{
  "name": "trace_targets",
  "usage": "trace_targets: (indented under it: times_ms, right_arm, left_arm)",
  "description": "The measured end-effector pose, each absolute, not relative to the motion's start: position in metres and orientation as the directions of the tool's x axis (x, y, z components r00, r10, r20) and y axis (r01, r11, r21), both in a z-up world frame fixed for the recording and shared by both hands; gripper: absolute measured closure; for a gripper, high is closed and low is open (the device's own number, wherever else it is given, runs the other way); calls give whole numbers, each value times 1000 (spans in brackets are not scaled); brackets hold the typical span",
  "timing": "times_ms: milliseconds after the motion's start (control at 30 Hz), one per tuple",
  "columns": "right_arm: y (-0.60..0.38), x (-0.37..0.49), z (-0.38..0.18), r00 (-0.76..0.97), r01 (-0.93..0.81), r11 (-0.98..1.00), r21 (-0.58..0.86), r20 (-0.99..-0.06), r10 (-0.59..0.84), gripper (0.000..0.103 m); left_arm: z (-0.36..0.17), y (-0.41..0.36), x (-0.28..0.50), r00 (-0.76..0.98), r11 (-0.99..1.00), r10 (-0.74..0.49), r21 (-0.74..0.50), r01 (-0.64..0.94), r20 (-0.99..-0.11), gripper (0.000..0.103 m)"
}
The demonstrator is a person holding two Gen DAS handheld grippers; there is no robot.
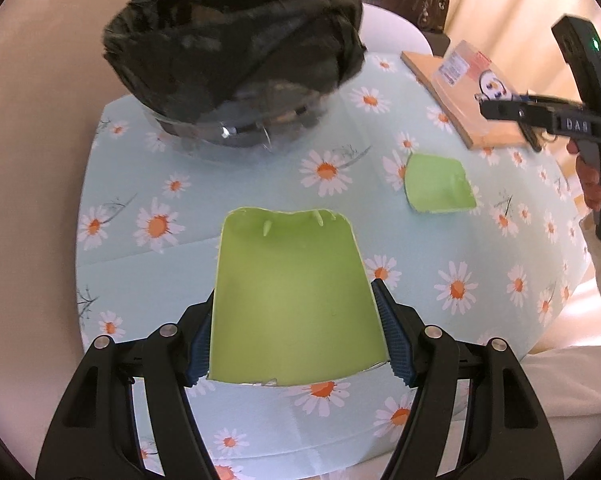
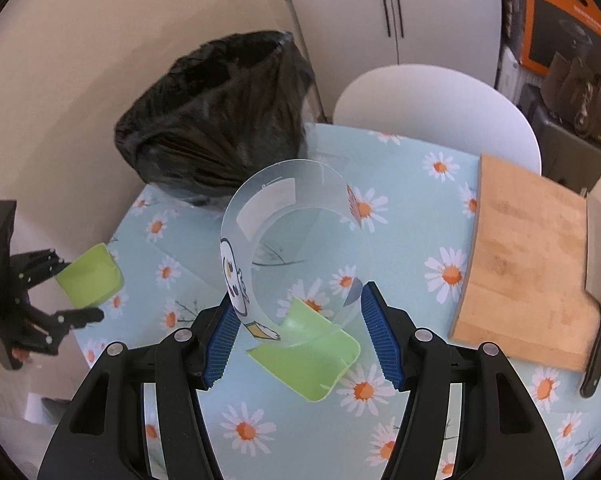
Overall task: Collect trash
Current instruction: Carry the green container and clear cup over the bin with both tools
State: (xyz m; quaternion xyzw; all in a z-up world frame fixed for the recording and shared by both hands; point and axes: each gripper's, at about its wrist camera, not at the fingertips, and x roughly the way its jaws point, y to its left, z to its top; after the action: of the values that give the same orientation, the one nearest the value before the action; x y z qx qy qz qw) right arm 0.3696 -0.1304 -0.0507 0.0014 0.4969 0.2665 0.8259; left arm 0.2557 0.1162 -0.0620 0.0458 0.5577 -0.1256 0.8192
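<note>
My left gripper (image 1: 296, 340) is shut on a light green piece of packaging (image 1: 292, 300), its blue pads pressing both side edges above the table. A second, smaller green piece (image 1: 438, 184) lies on the daisy tablecloth (image 1: 160, 184). My right gripper (image 2: 300, 336) is shut on a clear plastic sleeve (image 2: 300, 216) with a cartoon print, held above that lying green piece (image 2: 316, 364). The bin with the black bag (image 1: 236, 60) stands at the table's far side, its mouth open. In the right wrist view, the left gripper (image 2: 80, 288) with its green piece (image 2: 90, 280) is at the left.
A wooden cutting board (image 2: 532, 272) lies at the right of the table with a knife (image 2: 600, 320) along its far edge. A white chair (image 2: 432, 108) stands behind the table. The table's edge runs close to the bin (image 2: 216, 120) on the left.
</note>
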Motion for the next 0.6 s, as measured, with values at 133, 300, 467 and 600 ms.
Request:
trace_targets:
  times_ms: [133,300,467,600]
  right_arm:
    - [-125,368,-34,380,-459,846,270,-801,462,47]
    - [-116,371,-16,375,-479,825,300,-780,501,47]
    - [-107,380,0,370,-498,811,308,-770,520,47]
    - [-97,390,11,378,-510,807,298,-765,521,46]
  left_arm:
    - [-43,127,258,378,969,-154,-65,237,-913,34]
    - [-23,137,267,392,971,-162,-75,228,-906,34]
    - [-1,152,280,419,972,-202,-131,193,-885,34]
    - [6,153,291,429,976,-164,-83,201,-888,34]
